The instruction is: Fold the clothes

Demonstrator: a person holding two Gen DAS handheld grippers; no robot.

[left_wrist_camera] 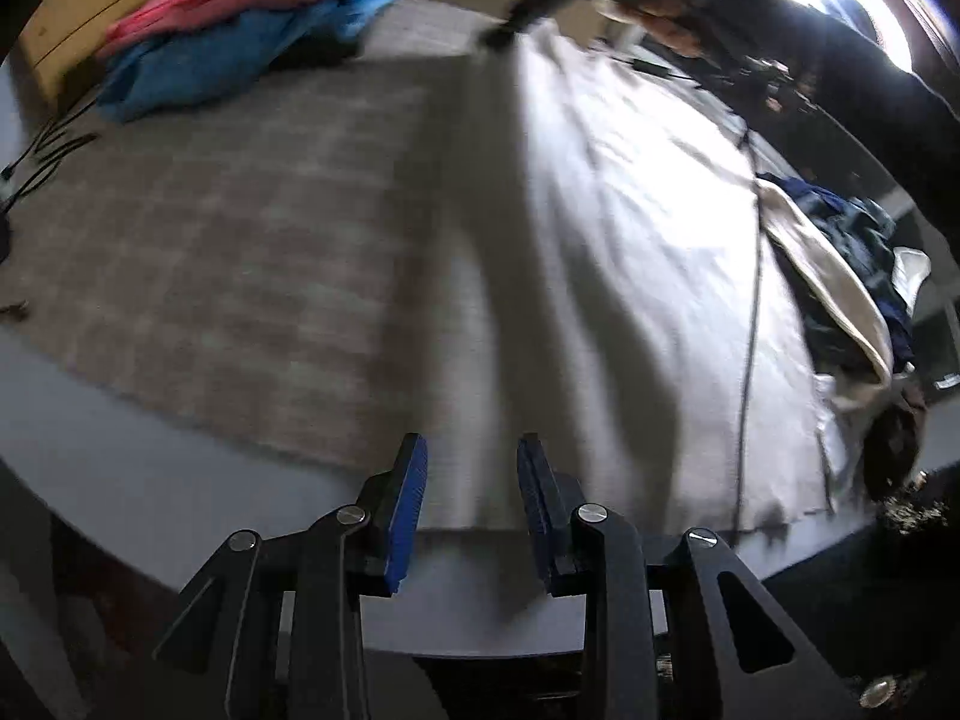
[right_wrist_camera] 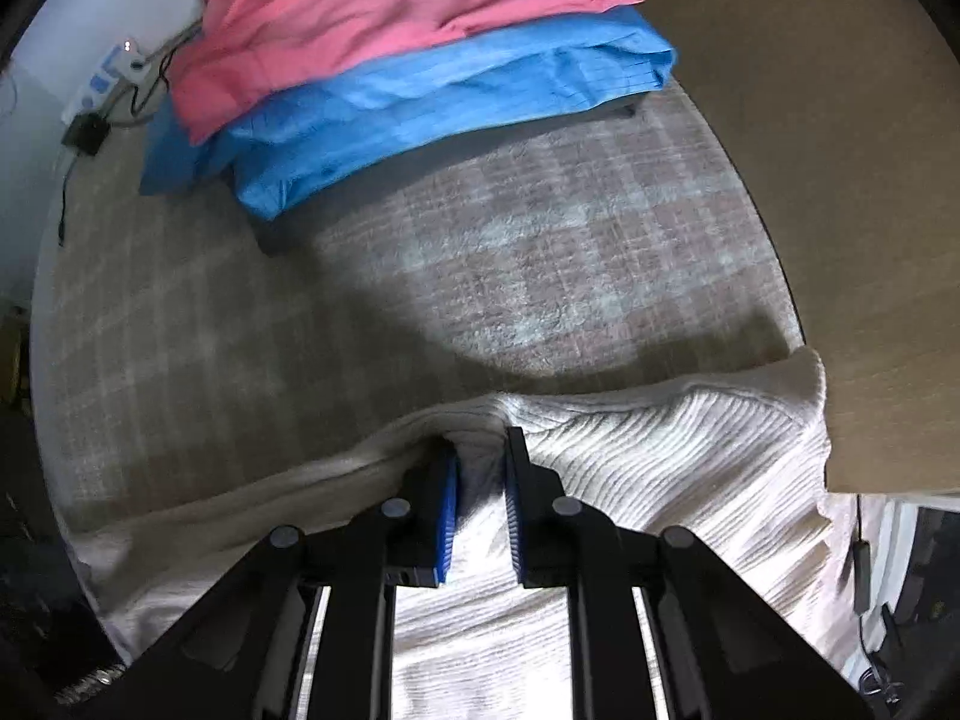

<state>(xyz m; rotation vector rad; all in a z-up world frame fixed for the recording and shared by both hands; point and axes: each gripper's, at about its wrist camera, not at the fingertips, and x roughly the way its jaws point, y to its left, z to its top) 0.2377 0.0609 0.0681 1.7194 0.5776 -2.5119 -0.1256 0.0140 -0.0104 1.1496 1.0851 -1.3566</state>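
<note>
Bare checked blanket lies between my white ribbed sweater and the folded pink-and-blue stack. My right claw pinches the sweater's edge; my left claw hangs released above its hem.

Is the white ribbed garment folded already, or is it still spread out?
Spread out: the white garment lies long and flat across the checked blanket, only its edge pinched in the right gripper.

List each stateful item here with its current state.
left gripper: open, empty, above the white garment's near edge
right gripper: shut on a bunched fold
white garment: spread, not yet folded
pink garment: folded, stacked on the blue
blue garment: folded, beneath
clothes pile: unfolded heap
</note>
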